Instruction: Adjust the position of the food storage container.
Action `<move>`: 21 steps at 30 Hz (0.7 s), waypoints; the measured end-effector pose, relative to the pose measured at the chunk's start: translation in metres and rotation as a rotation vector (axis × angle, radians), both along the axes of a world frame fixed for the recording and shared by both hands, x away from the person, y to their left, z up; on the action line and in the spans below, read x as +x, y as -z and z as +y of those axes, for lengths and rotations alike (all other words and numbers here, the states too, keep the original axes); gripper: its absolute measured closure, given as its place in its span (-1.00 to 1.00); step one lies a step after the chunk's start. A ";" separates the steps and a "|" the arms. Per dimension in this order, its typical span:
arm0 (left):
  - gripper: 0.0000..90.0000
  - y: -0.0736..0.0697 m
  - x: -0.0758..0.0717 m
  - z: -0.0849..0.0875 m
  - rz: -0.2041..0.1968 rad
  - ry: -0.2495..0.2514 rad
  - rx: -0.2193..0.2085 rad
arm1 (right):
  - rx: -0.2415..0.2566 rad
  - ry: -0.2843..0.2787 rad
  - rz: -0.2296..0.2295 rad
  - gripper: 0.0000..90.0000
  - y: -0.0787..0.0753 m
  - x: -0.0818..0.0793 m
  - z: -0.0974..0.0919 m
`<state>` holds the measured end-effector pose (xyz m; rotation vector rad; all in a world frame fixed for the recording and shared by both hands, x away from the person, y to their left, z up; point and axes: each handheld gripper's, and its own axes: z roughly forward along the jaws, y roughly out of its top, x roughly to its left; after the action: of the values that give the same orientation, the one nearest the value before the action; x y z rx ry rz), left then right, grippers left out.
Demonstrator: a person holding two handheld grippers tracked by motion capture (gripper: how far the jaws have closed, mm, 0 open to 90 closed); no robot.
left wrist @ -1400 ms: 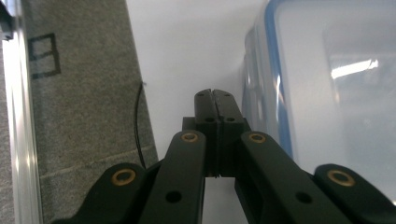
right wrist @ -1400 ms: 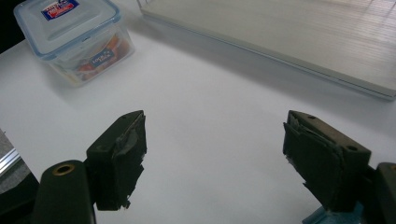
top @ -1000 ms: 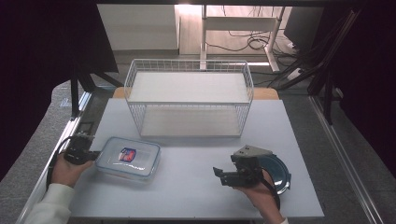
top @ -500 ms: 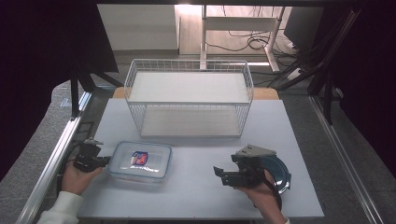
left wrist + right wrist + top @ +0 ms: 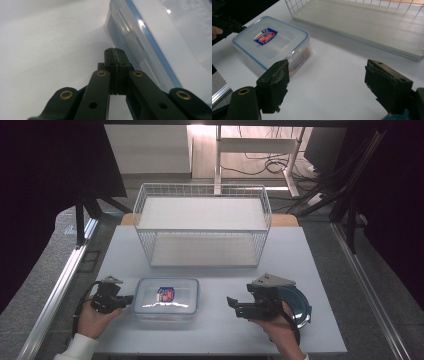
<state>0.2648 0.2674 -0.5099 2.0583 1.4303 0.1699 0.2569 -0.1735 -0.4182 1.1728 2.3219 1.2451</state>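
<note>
Container (image 5: 166, 298) sits on the white table (image 5: 320, 270), in front of the wire basket (image 5: 202, 231), lid on, well short of going in. Left gripper (image 5: 126, 299) has its jaws pressed together, empty, tips right at the box's left end wall, looks like a push toward centre. Right gripper (image 5: 231, 305) hangs with jaws wide apart, empty, facing the box from the right with bare table between. Grab and lift not started.
</note>
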 end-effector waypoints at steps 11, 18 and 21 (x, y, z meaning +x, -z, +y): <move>1.00 0.002 -0.003 -0.006 -0.003 0.008 -0.024 | 0.000 0.028 -0.036 -0.57 -0.005 -0.005 0.001; 1.00 0.002 -0.002 -0.018 -0.008 0.031 -0.027 | 0.006 0.027 -0.047 -0.57 -0.010 -0.006 0.000; 1.00 0.000 -0.001 -0.019 -0.022 0.028 -0.002 | 0.013 0.016 -0.047 -0.58 -0.010 -0.007 0.000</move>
<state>0.2638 0.2483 -0.5099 2.0675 1.3868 0.1790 0.2496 -0.1731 -0.4080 1.1513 2.2697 1.2704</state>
